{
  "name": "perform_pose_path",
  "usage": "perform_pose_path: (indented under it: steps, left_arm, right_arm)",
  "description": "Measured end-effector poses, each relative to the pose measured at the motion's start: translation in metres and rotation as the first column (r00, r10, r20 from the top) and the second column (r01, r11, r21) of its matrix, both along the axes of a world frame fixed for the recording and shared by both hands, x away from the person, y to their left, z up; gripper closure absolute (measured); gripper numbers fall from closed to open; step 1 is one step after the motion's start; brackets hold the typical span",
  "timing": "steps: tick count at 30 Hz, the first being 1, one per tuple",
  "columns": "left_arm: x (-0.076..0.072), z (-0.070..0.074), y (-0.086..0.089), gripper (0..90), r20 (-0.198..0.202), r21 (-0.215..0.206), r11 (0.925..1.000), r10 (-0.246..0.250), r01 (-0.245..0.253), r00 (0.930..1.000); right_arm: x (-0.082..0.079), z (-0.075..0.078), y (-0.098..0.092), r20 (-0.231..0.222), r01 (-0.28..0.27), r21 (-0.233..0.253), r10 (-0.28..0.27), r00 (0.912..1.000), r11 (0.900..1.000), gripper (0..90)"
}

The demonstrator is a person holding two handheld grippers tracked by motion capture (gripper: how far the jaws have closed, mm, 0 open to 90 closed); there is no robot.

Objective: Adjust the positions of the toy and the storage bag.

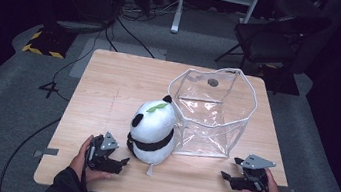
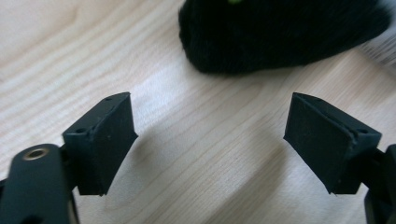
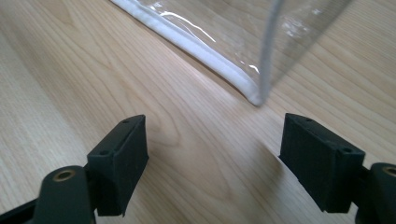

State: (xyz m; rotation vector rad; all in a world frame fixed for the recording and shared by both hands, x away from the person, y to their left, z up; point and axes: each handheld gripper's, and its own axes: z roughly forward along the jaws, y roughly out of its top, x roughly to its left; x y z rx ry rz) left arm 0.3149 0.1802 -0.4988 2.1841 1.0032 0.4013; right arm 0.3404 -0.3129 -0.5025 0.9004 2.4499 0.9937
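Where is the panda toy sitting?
In the high view, the panda toy sits mid-table, touching the clear bag's left side, just beyond the left claw.

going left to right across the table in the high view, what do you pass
left gripper → panda plush toy → clear plastic bag → right gripper
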Motion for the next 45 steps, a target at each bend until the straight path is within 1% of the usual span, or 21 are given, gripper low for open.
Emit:
perform_pose_path:
  steps: [1,4,5,6,8,10,11,12,13,15,17,21,30,31,32,33,34,38,41,43,45]
  left_arm:
    - [-0.001,0.003,0.0,16.0,0.006,-0.005,1.0,0.005,-0.005,1.0]
    - [-0.003,0.011,-0.003,16.0,0.031,0.003,0.9999,0.012,-0.012,0.9995]
    - [-0.003,0.014,-0.004,16.0,0.041,-0.002,0.9999,0.01,-0.01,0.9991]
    - [-0.005,0.02,-0.005,16.1,0.054,-0.023,0.9997,0.009,-0.008,0.9985]
    - [-0.006,0.023,-0.005,16.1,0.063,-0.035,0.9993,0.014,-0.012,0.9979]
    - [-0.006,0.028,-0.006,16.2,0.075,-0.044,0.999,0.014,-0.011,0.9971]
    - [-0.006,0.029,-0.007,16.2,0.078,-0.052,0.9986,0.013,-0.009,0.9968]
    - [-0.007,0.033,-0.008,16.2,0.091,-0.054,0.9985,0.009,-0.004,0.9958]
    - [-0.009,0.038,-0.009,16.2,0.108,-0.067,0.9977,0.008,-0.001,0.9941]
    - [-0.01,0.041,-0.01,16.2,0.118,-0.073,0.9973,0.005,0.003,0.993]
    - [-0.012,0.047,-0.012,16.1,0.131,-0.083,0.9965,0.003,0.008,0.9914]
    - [-0.015,0.055,-0.017,15.9,0.157,-0.092,0.9957,-0.001,0.016,0.9876]
    - [-0.012,0.065,-0.033,15.9,0.18,-0.103,0.9942,-0.013,0.032,0.9836]
    - [-0.012,0.066,-0.035,15.9,0.185,-0.117,0.9927,-0.005,0.027,0.9828]
    - [-0.012,0.066,-0.035,15.9,0.185,-0.117,0.9927,-0.005,0.027,0.9828]
    - [-0.012,0.069,-0.034,15.9,0.193,-0.133,0.9907,0.0,0.026,0.9811]
    - [-0.012,0.069,-0.034,15.8,0.193,-0.133,0.9907,0.0,0.026,0.9811]
    - [-0.01,0.075,-0.034,15.8,0.207,-0.178,0.9839,0.019,0.018,0.9781]
    - [-0.01,0.08,-0.036,15.7,0.217,-0.19,0.9817,0.029,0.013,0.9758]
    - [-0.01,0.084,-0.039,15.7,0.231,-0.214,0.9768,0.034,0.016,0.9724]
    - [-0.01,0.088,-0.04,15.5,0.236,-0.225,0.9742,0.038,0.017,0.9711]
  right_arm:
    - [0.0,0.0,-0.006,-0.002,0.02,0.003,-0.02,0.9998,1.0,22.4]
    - [0.001,-0.001,-0.012,-0.014,0.034,0.014,-0.034,0.9993,0.999,21.5]
    - [0.002,-0.001,-0.016,-0.016,0.042,0.02,-0.041,0.999,0.999,21.2]
    - [0.003,-0.002,-0.022,-0.014,0.063,0.03,-0.063,0.9979,0.998,20.4]
    - [0.005,-0.003,-0.026,-0.014,0.071,0.034,-0.07,0.9974,0.997,20.1]
    - [0.009,-0.004,-0.037,-0.018,0.106,0.054,-0.106,0.9942,0.993,19.1]
    - [0.009,-0.004,-0.037,-0.018,0.106,0.054,-0.106,0.9942,0.993,19.1]
    - [0.009,-0.005,-0.039,-0.022,0.114,0.059,-0.113,0.9933,0.992,19.0]
    - [0.011,-0.005,-0.045,-0.019,0.143,0.068,-0.142,0.9897,0.987,19.1]
    - [0.012,-0.006,-0.047,-0.018,0.15,0.069,-0.149,0.9887,0.986,19.1]
    - [0.013,-0.006,-0.049,-0.021,0.173,0.075,-0.172,0.9849,0.982,19.4]
    - [0.014,-0.006,-0.05,-0.02,0.17,0.074,-0.169,0.9853,0.983,19.2]
    - [0.015,-0.006,-0.05,-0.02,0.178,0.073,-0.177,0.984,0.981,19.1]
    - [0.015,-0.006,-0.05,-0.02,0.178,0.073,-0.177,0.984,0.981,19.1]
    - [0.015,-0.006,-0.05,-0.02,0.178,0.073,-0.177,0.984,0.981,19.1]
    - [0.015,-0.006,-0.05,-0.02,0.178,0.073,-0.177,0.9839,0.981,19.1]
    - [0.015,-0.006,-0.05,-0.02,0.178,0.073,-0.177,0.9839,0.981,19.1]
    - [0.015,-0.006,-0.05,-0.021,0.178,0.073,-0.177,0.9839,0.981,19.1]
    - [0.015,-0.006,-0.05,-0.02,0.178,0.073,-0.177,0.9839,0.981,19.1]
    - [0.015,-0.006,-0.05,-0.02,0.179,0.074,-0.178,0.9839,0.981,19.1]
    - [0.015,-0.006,-0.05,-0.02,0.179,0.074,-0.178,0.9838,0.981,19.1]
